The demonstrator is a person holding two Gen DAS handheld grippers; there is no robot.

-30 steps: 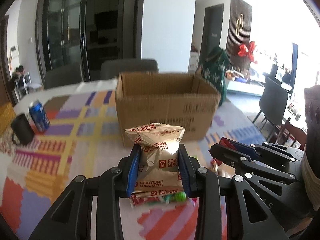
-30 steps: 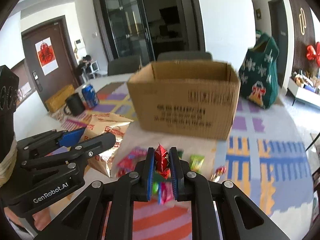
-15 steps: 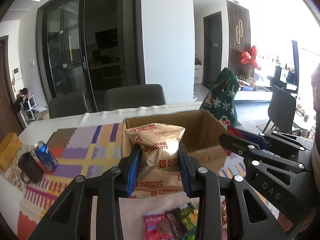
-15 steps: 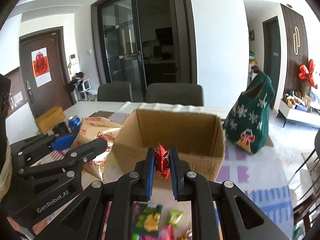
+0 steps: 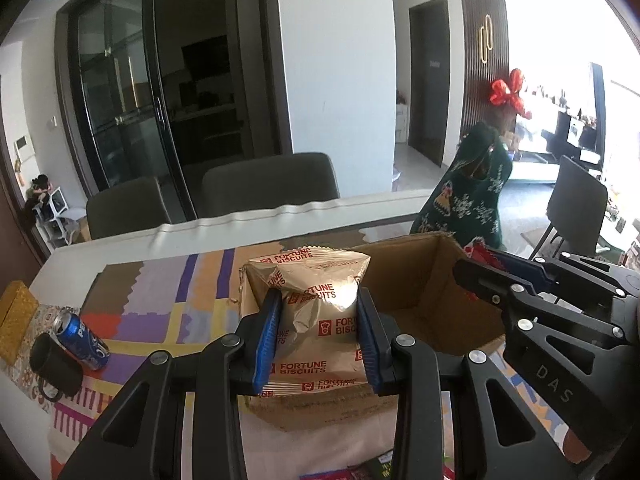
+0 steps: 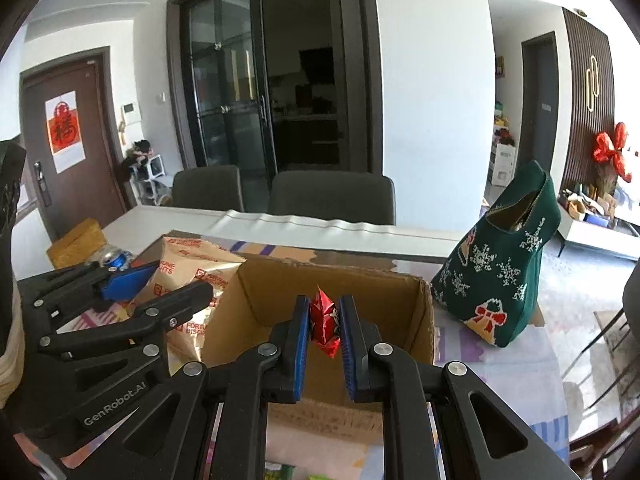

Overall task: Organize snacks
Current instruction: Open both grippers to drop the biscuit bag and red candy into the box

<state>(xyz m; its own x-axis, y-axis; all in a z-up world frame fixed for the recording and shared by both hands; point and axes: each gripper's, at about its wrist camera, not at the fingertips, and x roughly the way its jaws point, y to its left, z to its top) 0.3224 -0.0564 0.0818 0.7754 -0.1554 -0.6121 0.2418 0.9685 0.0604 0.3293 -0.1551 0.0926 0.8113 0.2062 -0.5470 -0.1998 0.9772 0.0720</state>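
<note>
My left hand-held gripper clamps the biscuit bag; my right hand-held gripper pinches a red candy above the cardboard box, twelve o'clock.

We cannot see the lower part of the biscuit packet, since the left tongs cover its sides and base. The near wall of the cardboard box is masked by the same tongs, and its floor is only partly visible. The small red wrapper is too crumpled between the right tongs for us to read any print. Loose snack packets on the table are cut off by the bottom edge. The blue can hides part of the black mug.
</note>
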